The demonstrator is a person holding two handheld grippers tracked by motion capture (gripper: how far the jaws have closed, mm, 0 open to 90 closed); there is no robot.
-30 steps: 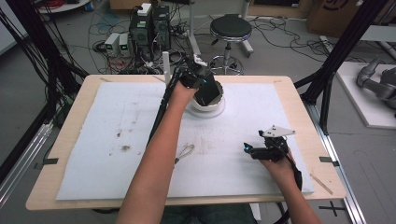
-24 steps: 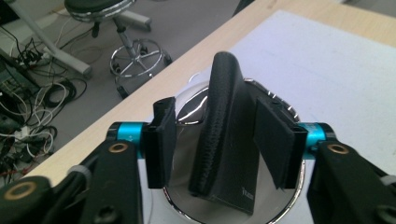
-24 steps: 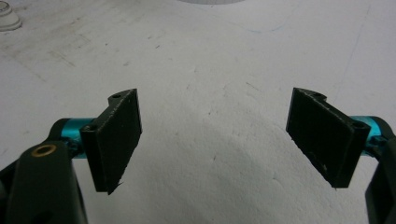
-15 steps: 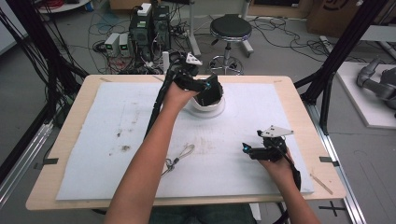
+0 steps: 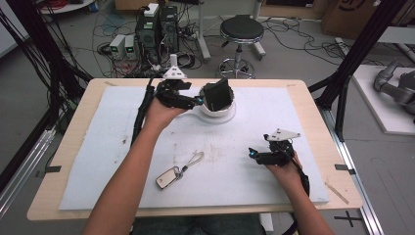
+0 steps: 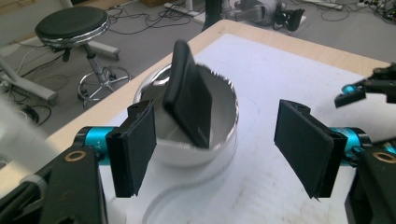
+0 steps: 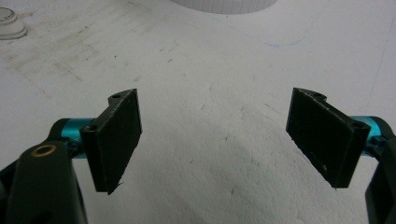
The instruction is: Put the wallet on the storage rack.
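Both of my tongs are standing spread and gripping nothing. On my left gripper (image 5: 198, 100), upper middle of the high view, the jaws have just been opening, and the flat black rectangular wallet-like case (image 6: 187, 95) is no longer between them: in the left gripper view it is leaning tilted inside the round white bowl with the shiny inner wall (image 6: 224, 144), one corner poking above the rim. My right gripper (image 5: 254, 155) is resting at the lower right of the high view, jaws apart over the white foam table mat (image 7: 210, 116).

The step I am judging to be in hand is letting go of the case and clearing the bowl. To do it well, I am keeping the left jaws wide while drawing straight back, so that neither pad is catching the raised corner and tipping the case out or dragging the bowl along. I am also leaving the right gripper well apart from the bowl.

The small silver key fob on a cord loop (image 5: 169, 177) is lying at the lower middle of the high view, apart from both grippers.

Hard to make out: the bottom of the bowl, hidden by the case, so I cannot tell how firmly it is propped. What the case really is stays uncertain, and the top edge of the right gripper view is cutting off a white rim.
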